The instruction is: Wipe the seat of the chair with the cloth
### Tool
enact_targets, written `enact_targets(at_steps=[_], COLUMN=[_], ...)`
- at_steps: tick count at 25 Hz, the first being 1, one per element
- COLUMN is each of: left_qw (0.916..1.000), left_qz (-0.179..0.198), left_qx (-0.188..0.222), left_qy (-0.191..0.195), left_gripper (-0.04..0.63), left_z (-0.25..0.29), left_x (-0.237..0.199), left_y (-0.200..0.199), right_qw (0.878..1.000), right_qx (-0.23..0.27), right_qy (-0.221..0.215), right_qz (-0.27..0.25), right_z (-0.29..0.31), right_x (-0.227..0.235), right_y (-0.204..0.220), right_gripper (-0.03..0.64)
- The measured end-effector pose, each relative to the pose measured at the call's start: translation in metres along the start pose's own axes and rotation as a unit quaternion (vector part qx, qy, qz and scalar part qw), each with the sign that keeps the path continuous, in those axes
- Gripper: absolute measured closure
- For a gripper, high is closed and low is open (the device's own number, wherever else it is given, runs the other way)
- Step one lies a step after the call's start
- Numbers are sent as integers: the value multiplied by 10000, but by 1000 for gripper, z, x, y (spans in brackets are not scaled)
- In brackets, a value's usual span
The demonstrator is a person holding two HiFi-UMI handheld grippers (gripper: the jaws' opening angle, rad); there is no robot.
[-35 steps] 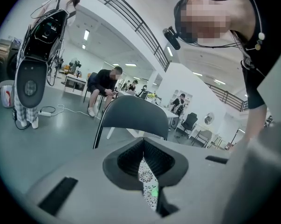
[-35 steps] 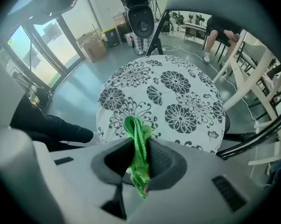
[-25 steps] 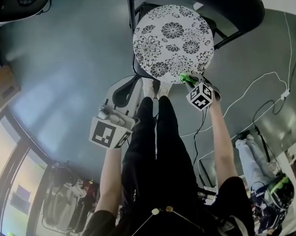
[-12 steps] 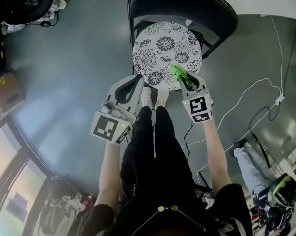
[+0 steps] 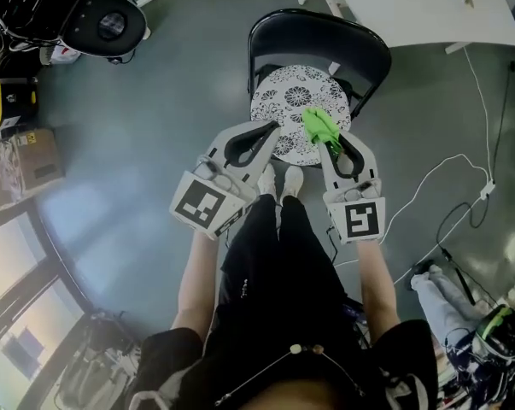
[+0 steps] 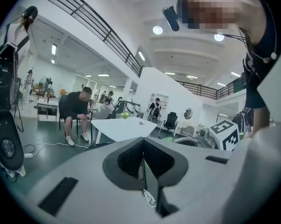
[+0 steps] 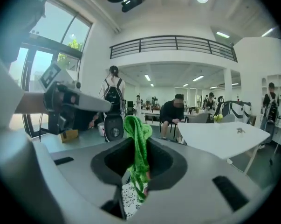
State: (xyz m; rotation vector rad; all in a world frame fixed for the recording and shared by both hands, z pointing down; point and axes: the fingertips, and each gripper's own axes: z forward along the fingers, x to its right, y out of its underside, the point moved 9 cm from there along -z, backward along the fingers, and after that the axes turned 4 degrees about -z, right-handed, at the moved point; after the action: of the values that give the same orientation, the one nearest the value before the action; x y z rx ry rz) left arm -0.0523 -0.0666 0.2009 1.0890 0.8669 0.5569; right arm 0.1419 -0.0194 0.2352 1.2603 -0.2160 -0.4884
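A black chair with a round seat (image 5: pixel 287 101) in a black-and-white flower print stands on the grey floor ahead of my feet. My right gripper (image 5: pixel 328 141) is shut on a bright green cloth (image 5: pixel 318 125), which bunches out past the fingertips over the seat's near right part. In the right gripper view the cloth (image 7: pixel 139 146) hangs pinched between the jaws of that gripper (image 7: pixel 136 141), with the seat pattern below. My left gripper (image 5: pixel 272 127) is held beside it over the seat's near left edge, shut with nothing in it (image 6: pixel 143 143).
A white table (image 5: pixel 411 7) stands behind the chair at the right. A round black device (image 5: pixel 112 24) and cardboard boxes (image 5: pixel 26 161) lie at the left. A white cable (image 5: pixel 449 173) runs across the floor at the right. My shoes (image 5: pixel 280 180) are just below the seat.
Both grippers have risen and come forward side by side over the seat's near edge. The green cloth stays pinched in the right gripper. The chair now looks smaller and farther.
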Motion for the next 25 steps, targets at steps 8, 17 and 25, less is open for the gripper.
enact_targets(at_steps=[8,17,25], left_qw=[9978,9882,9812], left_qz=[320,686,1027], left_qx=[432,1349,1548], left_qy=[385,-255,-517], left_gripper=[589,589,589], left_z=[-31,-74,-83], left_x=[46,73,92], left_y=[-59,-89,-98], right_qw=[9961,9857,9788], right_qx=[839,1497,1821], right_qy=[222,761,891], right_qz=[185,-104,-275], right_z=[-71,-110,-128], right_x=[-19,-23,-26], right_y=[-91,-141,-156], right_gripper=[528,528,535])
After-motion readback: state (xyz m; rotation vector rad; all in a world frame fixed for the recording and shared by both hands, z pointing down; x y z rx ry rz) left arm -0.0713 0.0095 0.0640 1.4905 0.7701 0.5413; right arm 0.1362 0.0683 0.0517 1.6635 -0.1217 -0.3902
